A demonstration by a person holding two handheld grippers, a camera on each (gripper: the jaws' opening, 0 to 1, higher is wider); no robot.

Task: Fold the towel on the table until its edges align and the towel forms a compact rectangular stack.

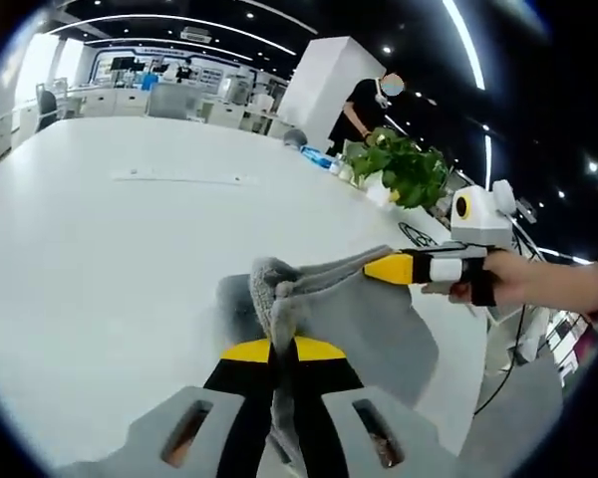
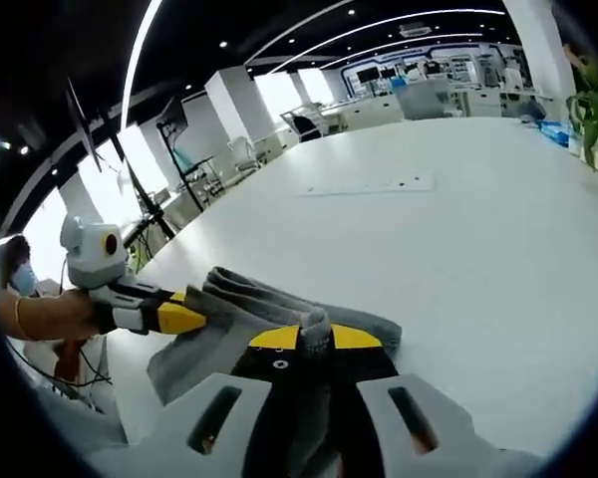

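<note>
The gray towel (image 1: pixel 349 309) lies on the white counter (image 1: pixel 100 269), bunched up just ahead of both tools. The left tool (image 1: pixel 281 351) is pressed together on a fold of the towel, and the cloth runs down between its yellow tips. The right tool (image 2: pixel 316 339) pinches another bit of the towel the same way. In the left gripper view, the right tool comes in from the right side, held by a hand (image 1: pixel 523 281), with its yellow tip at the towel's far edge. The towel looks soft, light and floppy. It sags and wrinkles where it is not held, so it will not keep a shape by itself. I think the best places to hold it are the corners or the ends of one edge, so the cloth hangs flat and the edges can meet. Pinching in the middle would likely just make a lump. A green plant (image 1: pixel 404 164) sits farther off, beyond the towel.
</note>
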